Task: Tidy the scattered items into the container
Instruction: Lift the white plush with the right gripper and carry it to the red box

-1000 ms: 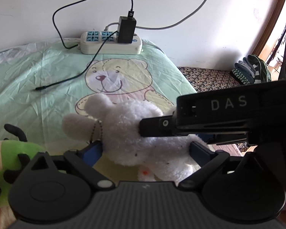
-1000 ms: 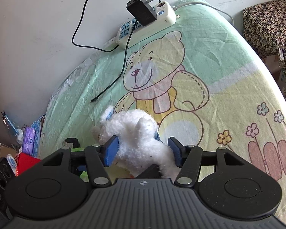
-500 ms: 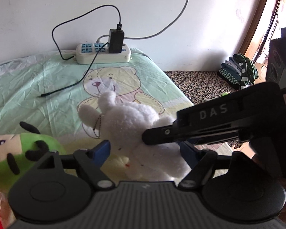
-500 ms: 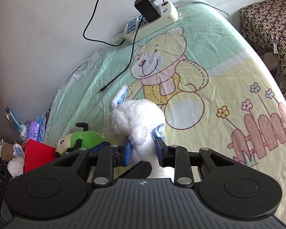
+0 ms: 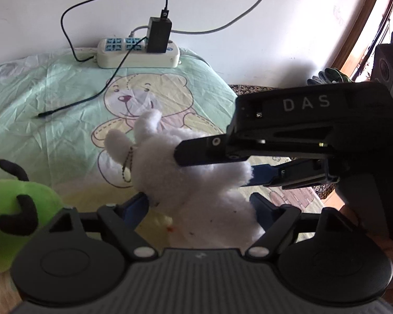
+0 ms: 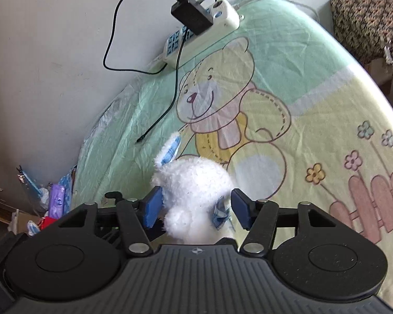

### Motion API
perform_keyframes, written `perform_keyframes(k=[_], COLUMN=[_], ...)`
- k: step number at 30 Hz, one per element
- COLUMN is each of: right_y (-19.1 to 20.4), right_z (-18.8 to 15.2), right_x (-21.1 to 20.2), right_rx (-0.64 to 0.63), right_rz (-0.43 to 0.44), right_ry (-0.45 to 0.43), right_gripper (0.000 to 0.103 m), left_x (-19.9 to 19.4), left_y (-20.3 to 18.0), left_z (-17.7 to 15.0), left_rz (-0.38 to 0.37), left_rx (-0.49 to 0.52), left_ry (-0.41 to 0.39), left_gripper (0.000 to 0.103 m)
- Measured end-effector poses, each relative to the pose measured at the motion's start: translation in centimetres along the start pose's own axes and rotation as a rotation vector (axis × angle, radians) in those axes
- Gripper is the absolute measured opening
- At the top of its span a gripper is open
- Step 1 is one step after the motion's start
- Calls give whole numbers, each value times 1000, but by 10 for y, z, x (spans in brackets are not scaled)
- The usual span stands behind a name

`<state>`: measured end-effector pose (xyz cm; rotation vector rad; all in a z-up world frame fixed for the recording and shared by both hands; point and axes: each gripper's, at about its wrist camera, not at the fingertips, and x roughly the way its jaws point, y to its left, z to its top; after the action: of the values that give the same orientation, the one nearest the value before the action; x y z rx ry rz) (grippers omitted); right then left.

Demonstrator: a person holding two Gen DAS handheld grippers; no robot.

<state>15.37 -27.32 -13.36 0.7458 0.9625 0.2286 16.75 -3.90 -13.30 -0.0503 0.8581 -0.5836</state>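
A white plush rabbit (image 5: pixel 196 183) with a bead chain is upright on the bear-print sheet (image 5: pixel 52 130). My left gripper (image 5: pixel 199 206) is open, its blue pads brushing both sides of the rabbit's lower body. My right gripper (image 5: pixel 214 164) reaches in from the right across the rabbit's middle. In the right wrist view the right gripper (image 6: pixel 194 206) is open, with the rabbit (image 6: pixel 194 188) filling the gap between its blue pads. A green plush (image 5: pixel 18 204) lies at the left. A scrap of red (image 6: pixel 45 221) shows past the bed's left edge; I cannot tell what it is.
A white power strip (image 5: pixel 137 56) with a black charger (image 5: pixel 158 35) sits by the wall, its black cable (image 5: pixel 91 99) trailing over the sheet. Clutter (image 6: pixel 55 196) lies beside the bed on the left. A patterned seat (image 6: pixel 372 26) stands to the right.
The right gripper squeezed the rabbit half a second ago and has spread its pads wide again. The left gripper's pads have narrowed a little around the rabbit, which now stands more upright.
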Motion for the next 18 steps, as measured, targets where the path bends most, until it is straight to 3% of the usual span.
perform_keyframes(k=[8, 18], right_y=[6, 27], right_z=[-2, -10], right_x=[-2, -29], right_rx=[9, -10], right_rz=[25, 52], right_ry=[9, -58], right_gripper=[47, 47], left_x=[-4, -37], left_y=[2, -14], left_z=[2, 8], left_rz=[26, 58], left_rx=[7, 64], left_ry=[-9, -72], left_gripper=[69, 67])
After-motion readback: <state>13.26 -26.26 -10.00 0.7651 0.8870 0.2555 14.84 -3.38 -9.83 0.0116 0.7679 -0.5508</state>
